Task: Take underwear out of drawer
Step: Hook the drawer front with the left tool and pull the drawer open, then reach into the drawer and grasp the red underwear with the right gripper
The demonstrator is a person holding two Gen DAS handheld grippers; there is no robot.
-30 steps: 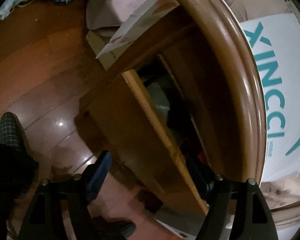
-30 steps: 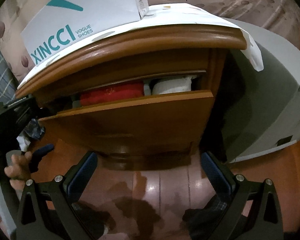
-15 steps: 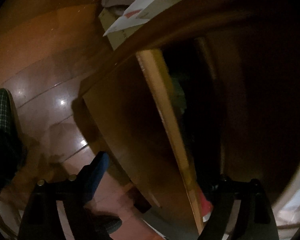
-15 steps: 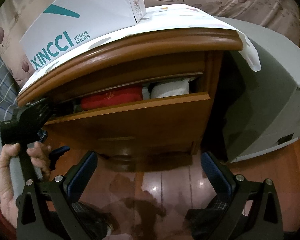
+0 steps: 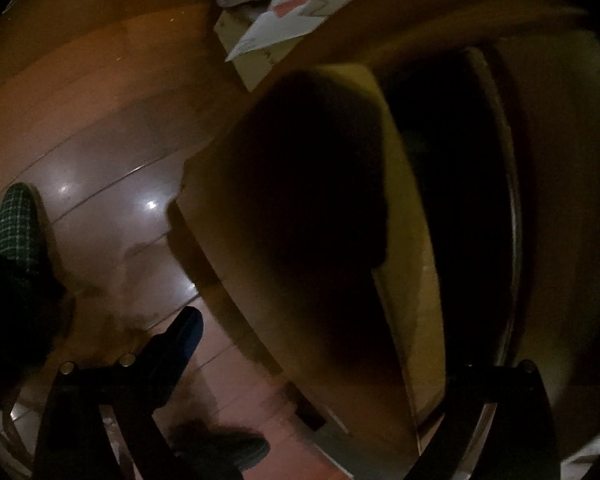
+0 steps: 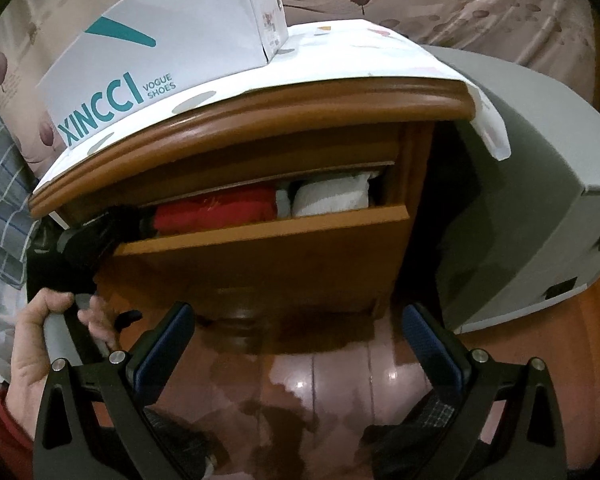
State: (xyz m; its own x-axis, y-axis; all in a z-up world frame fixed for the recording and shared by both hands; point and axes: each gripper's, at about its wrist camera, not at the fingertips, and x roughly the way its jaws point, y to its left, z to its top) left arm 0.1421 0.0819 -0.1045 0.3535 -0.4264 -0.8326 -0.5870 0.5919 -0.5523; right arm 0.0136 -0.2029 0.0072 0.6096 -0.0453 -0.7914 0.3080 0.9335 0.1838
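Note:
The wooden nightstand's drawer (image 6: 260, 264) stands partly open. A red folded garment (image 6: 216, 212) and a white one (image 6: 332, 198) lie inside it. My left gripper (image 6: 96, 236), held by a hand (image 6: 32, 344), sits at the drawer's left end. In the left wrist view my left gripper (image 5: 324, 344) has its jaws opening. The drawer front (image 5: 240, 200) passes between them and no pad visibly presses on it. The drawer's inside (image 5: 452, 160) is too dark to read there. My right gripper (image 6: 296, 316) hangs open in front of the nightstand, holding nothing.
A white shoe box (image 6: 160, 52) rests on paper over the nightstand top (image 6: 260, 116). A grey case (image 6: 540, 200) stands close on the right. Checked bedding (image 6: 0, 184) lies at the left. A checked slipper (image 5: 18, 220) is on the glossy wooden floor (image 5: 100, 120).
My left gripper has sunk and closed in on the drawer's left end, its jaws spreading wider and its view darkening. The right gripper has stayed put.

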